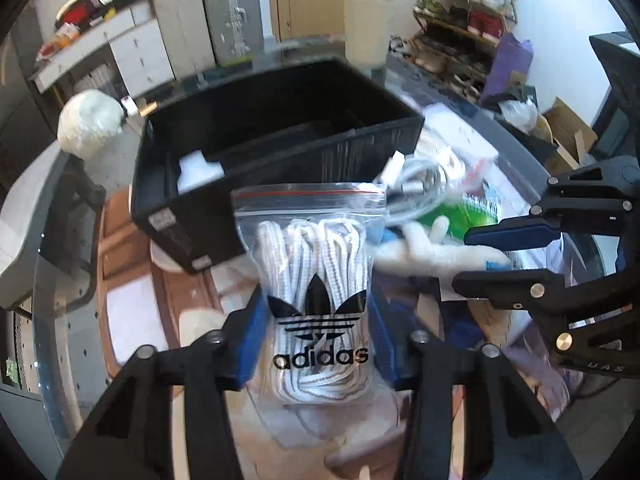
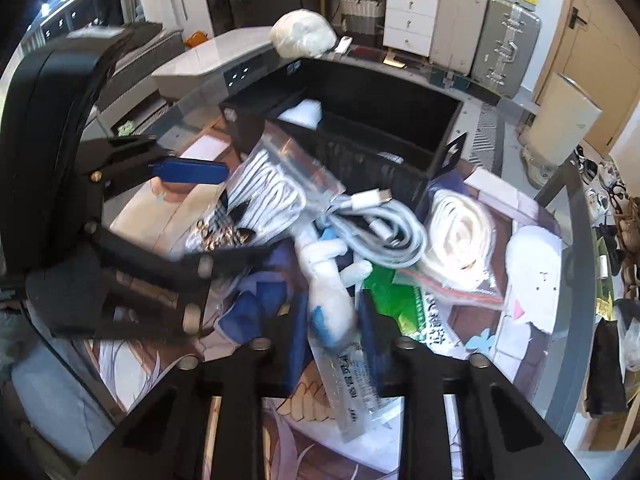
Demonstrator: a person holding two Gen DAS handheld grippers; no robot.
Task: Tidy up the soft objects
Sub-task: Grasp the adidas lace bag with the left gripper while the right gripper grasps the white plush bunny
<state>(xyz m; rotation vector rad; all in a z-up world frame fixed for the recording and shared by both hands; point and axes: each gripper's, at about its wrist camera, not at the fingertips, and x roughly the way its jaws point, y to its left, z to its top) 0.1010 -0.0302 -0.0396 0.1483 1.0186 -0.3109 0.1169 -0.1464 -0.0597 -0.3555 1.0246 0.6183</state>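
A clear zip bag of white shoelaces (image 1: 316, 264) with a black logo stands between the blue pads of my left gripper (image 1: 316, 340), which press on both of its sides. The right wrist view shows the same bag of laces (image 2: 264, 188) in the left gripper (image 2: 216, 216). My right gripper (image 2: 334, 320) is shut on a white plush toy (image 2: 328, 300) with blue patches; the left wrist view shows that plush toy (image 1: 420, 256) in the right gripper (image 1: 476, 258). Just behind both stands an open black box (image 1: 340, 152) (image 2: 360, 156), with a white foam piece in its left compartment.
A pile lies on the glass table: a coiled white cable (image 2: 372, 228), a bagged white roll (image 2: 456, 232), a green packet (image 2: 392, 292), a white ghost plush (image 2: 536, 272) and a clear printed sleeve (image 2: 360, 384). A white wrapped lump (image 1: 90, 120) sits behind the box.
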